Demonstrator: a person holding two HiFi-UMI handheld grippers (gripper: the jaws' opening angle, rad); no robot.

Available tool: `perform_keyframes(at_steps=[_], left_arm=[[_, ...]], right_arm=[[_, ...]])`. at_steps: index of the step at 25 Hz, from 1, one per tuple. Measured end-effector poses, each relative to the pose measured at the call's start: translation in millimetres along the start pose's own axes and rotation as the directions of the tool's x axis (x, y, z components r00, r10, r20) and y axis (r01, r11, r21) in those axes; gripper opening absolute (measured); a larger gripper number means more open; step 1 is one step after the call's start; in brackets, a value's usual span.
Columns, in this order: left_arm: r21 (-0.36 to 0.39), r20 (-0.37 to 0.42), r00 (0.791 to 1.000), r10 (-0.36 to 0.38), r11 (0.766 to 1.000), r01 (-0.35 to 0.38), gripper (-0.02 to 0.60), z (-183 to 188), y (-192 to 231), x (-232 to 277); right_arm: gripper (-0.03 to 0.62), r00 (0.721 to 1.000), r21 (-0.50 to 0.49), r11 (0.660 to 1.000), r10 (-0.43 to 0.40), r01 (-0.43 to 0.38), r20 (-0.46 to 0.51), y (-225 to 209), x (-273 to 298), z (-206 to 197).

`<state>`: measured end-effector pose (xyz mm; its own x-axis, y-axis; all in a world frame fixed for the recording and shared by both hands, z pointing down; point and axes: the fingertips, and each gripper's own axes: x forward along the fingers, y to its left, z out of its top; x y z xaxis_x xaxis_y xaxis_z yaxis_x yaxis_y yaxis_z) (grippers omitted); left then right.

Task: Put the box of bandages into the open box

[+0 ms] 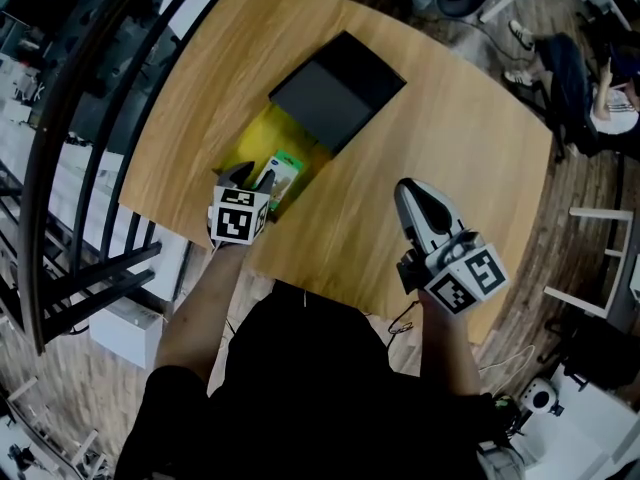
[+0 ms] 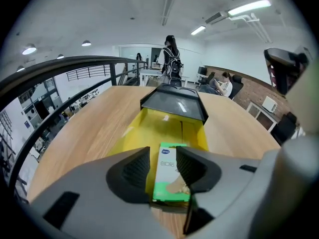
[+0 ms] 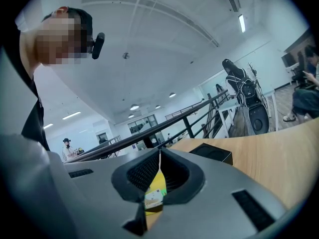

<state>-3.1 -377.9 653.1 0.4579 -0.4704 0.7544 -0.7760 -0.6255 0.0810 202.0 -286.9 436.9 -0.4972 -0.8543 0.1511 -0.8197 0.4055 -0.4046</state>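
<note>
- The box of bandages (image 1: pixel 285 178) lies at the near end of the yellow open box (image 1: pixel 250 138). Its near end pokes out over that box's near wall, and I cannot tell whether it rests there or is being held.
- The left gripper (image 1: pixel 250 176) is right on it. In the left gripper view the jaws stand narrow, with one pad against each long side of the carton, so the grip looks made.
- The carton's long axis runs straight along the jaws and points at the black lid (image 1: pixel 335 93) at the far end.
- The free yellow floor lies straight ahead, between the carton and the lid, so I judge a short push forward and down should seat it.
- The right gripper (image 1: pixel 410 190) hangs well apart, over the table (image 1: pixel 450 138) near its front edge. Its jaws are closed on nothing.
</note>
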Motion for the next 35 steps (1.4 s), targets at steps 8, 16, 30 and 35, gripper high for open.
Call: perform_keyframes(at_steps=[8,16,30,35], left_arm=[[-0.05,0.153,0.987,0.052,0.998,-0.044,0.113,36.2,4.6,-56.6],[-0.093,0.253,0.959,0.126,0.99,-0.105,0.051,54.1,10.9,-113.4],[-0.153,0.362,0.914,0.181,0.979,-0.133,0.028,61.6,-4.0,-182.9],[-0.147,0.404,0.899,0.169,0.982,-0.119,0.026,69.2,-5.4,-207.7]], right_arm=[[0.037,0.997,-0.04,0.997,0.066,-0.065,0.031,19.2,-6.4,17.9],[0.037,0.988,-0.084,0.987,0.14,-0.134,0.059,40.3,-14.6,37.4],[0.037,0.973,-0.143,0.967,0.22,-0.209,0.069,58.8,-28.1,47.6],[0.037,0.972,-0.162,0.966,0.219,-0.203,0.081,68.7,-28.2,54.8]])
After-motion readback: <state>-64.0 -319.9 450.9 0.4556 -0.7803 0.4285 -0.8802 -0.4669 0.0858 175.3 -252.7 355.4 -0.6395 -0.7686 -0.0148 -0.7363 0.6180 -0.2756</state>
